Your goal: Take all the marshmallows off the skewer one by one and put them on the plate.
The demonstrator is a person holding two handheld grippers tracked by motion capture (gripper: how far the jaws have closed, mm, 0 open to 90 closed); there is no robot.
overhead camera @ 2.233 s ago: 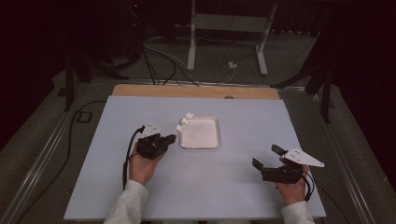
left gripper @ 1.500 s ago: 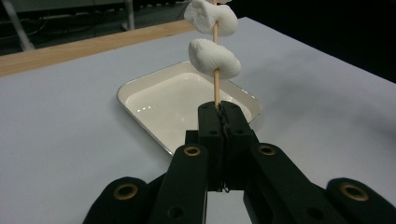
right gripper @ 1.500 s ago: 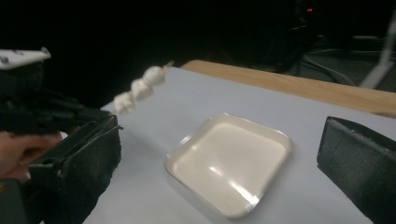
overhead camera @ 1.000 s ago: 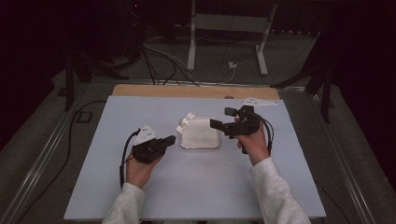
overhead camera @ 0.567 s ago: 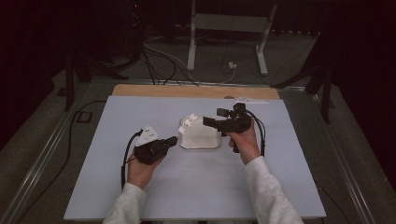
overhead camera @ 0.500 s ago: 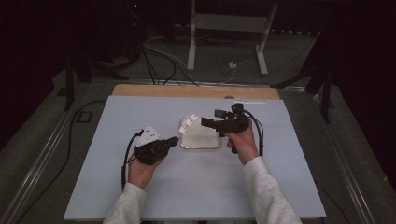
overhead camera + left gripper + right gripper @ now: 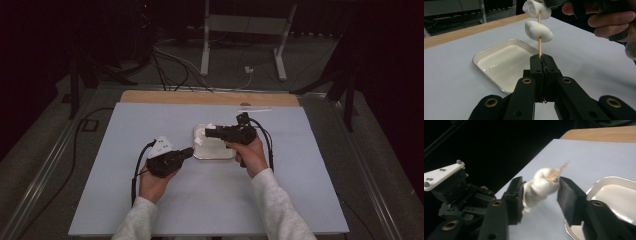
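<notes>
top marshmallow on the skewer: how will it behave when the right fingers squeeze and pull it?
The top marshmallow looks soft and puffy, so it will probably squash rather than resist. It seems light, and may drag along the thin skewer, which could flex or snap. The left gripper, shut on the skewer, should steady it over the tray.

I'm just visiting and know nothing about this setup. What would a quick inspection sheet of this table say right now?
Surface: pale blue table top, wooden strip along the far edge.
Job's things: wooden skewer with two marshmallows; shallow white tray below, nothing in it.
Clutter: nothing seen.
Grippers: left gripper shut on the skewer's lower end, holding it upright. Right gripper jaws have just been closing, the top marshmallow between them; the picture is too blurred to tell whether the pads press it.
Cables: a black cable trails from each gripper; more lie on the floor.
Surroundings: dark room, white stand behind the table.
</notes>
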